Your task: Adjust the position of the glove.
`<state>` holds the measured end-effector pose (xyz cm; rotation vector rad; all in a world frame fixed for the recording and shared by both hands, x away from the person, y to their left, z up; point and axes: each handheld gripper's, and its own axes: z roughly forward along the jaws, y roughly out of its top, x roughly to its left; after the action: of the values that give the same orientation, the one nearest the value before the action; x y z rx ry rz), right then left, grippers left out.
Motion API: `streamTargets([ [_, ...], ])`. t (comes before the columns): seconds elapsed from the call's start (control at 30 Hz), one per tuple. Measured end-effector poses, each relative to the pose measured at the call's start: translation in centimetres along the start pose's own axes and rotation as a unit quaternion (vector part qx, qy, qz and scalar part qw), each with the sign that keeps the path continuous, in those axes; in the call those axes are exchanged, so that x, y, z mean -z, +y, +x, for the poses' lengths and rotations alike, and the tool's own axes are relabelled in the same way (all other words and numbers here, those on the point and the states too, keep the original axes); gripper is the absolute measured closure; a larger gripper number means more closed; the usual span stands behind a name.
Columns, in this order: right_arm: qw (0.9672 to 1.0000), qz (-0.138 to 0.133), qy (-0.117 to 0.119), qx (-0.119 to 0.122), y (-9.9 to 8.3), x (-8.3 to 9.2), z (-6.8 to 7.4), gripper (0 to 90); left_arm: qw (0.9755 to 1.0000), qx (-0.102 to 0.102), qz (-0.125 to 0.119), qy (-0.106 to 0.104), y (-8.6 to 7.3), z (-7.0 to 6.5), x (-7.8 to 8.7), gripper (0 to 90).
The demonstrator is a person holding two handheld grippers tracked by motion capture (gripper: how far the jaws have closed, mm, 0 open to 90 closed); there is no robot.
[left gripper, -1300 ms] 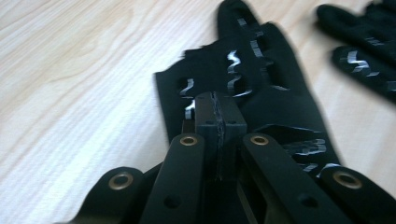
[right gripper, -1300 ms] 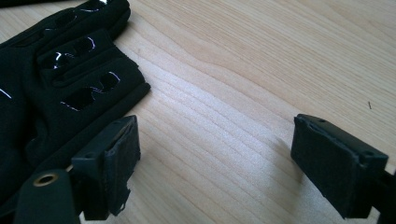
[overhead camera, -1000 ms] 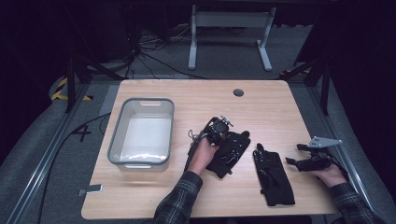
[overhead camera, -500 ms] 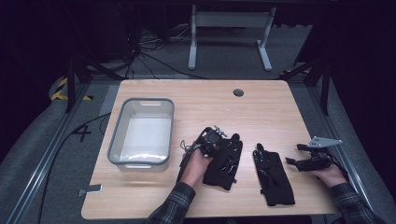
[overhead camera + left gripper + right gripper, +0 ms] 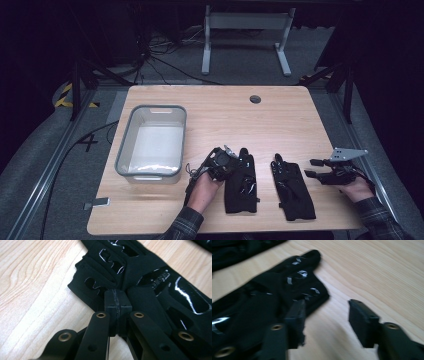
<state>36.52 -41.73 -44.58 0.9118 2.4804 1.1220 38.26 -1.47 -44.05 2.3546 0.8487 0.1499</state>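
Note:
Two black gloves with glossy patches lie flat side by side near the table's front edge. The left glove (image 5: 241,186) is pinched at its fingers' end by my left gripper (image 5: 223,161). In the left gripper view the jaws are pressed together on a fold of that glove (image 5: 150,282), and the left gripper (image 5: 117,302) rests low on the wood. The right glove (image 5: 292,187) lies loose. My right gripper (image 5: 316,169) hovers just right of it, open. In the right gripper view one jaw of the right gripper (image 5: 325,312) is over this glove (image 5: 262,297) and the other is over bare wood.
A grey-rimmed clear bin (image 5: 120,150) stands at the left of the wooden table (image 5: 240,120). A small cable hole (image 5: 255,99) sits near the far edge. A grey tag (image 5: 97,203) lies at the front left corner. Dark floor, cables and a metal stand lie beyond.
My left gripper has pulled the left glove toward the front edge and stretched it out flat beside the other glove. The right gripper has hardly moved.

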Motion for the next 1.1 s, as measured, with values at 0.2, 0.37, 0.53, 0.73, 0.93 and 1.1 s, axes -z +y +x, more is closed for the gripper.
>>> streamTargets([
  [0.2,0.9980,0.000,0.059,0.023,0.3,0.3,2.5,79.5,0.9997,-0.008,-0.019,-0.011,-0.5,-1.1,1.2,89.6],
  [0.37,0.9941,0.025,0.098,0.040,0.2,-0.6,4.0,86.2,0.9996,-0.015,-0.010,-0.024,-0.9,-1.8,0.7,89.3],
  [0.53,0.9930,0.039,0.102,0.045,0.4,-1.5,4.4,89.3,0.9994,-0.022,0.007,-0.026,-1.0,-1.9,-0.4,89.0],
  [0.73,0.9939,0.037,0.095,0.041,0.9,-2.3,4.2,89.9,0.9992,-0.026,0.009,-0.029,-0.9,-2.2,-0.5,89.5],
  [0.93,0.9945,0.035,0.090,0.039,1.7,-3.2,4.1,90.0,0.9974,-0.050,0.014,-0.049,-0.5,-3.1,-0.9,89.6],
  [1.1,0.9951,0.036,0.082,0.041,2.2,-3.8,4.1,90.0,0.9970,-0.053,0.016,-0.055,-0.5,-3.2,-0.9,89.6],
])
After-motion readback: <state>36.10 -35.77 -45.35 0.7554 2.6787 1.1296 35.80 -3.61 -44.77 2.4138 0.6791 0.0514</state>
